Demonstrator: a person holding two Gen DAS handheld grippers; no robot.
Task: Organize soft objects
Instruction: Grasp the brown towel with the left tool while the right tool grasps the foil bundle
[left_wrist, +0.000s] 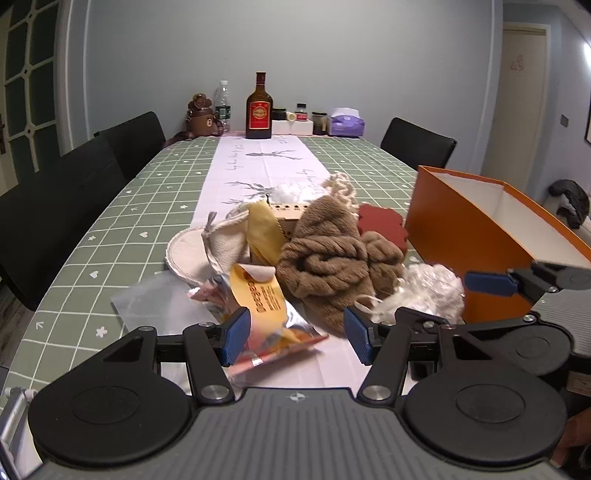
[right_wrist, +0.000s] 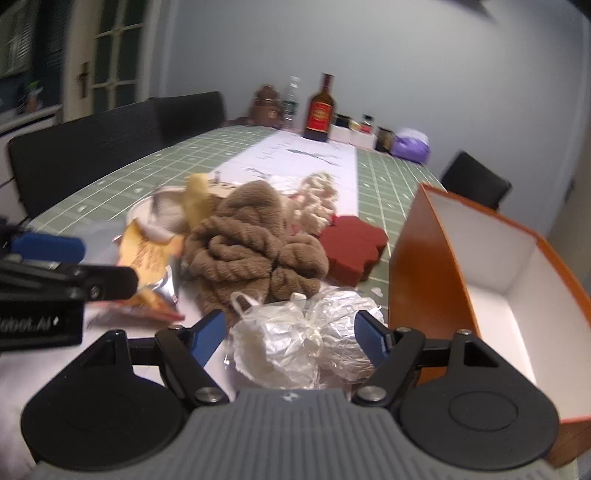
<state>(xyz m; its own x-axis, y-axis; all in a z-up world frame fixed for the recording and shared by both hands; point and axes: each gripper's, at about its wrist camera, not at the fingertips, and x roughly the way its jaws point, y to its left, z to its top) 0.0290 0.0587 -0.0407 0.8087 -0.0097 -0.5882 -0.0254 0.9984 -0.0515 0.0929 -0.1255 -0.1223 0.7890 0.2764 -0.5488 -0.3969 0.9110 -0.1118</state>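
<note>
Nearest my right gripper (right_wrist: 291, 338) is the crumpled clear plastic bag (right_wrist: 295, 334), which sits between jaws that stand fairly wide on either side of it; I cannot see either pad pressing the film, so I read it as bracketed, not gripped. My left gripper (left_wrist: 295, 338) also has its jaws well apart, straddling the foil snack packet (left_wrist: 266, 314), whose near end lies between the pads and seems to brush the left one without being pinched. As I judge it, the sorting has barely begun: the orange box (right_wrist: 424, 258) stands open just right of the pile, and what I can see of its white inside holds nothing. Everything soft is still heaped on the surface (left_wrist: 122, 206): the brown knitted bundle (left_wrist: 328, 251) in the middle, the cream rope piece (left_wrist: 343, 186) behind it, the dark red felt shape (right_wrist: 351, 254) beside the box, the pale round pad (left_wrist: 192, 247) and yellow cloth (left_wrist: 264, 230) to the left. If the box is the destination, the bag looks like my first candidate, with nearly all the pile left to move.
</note>
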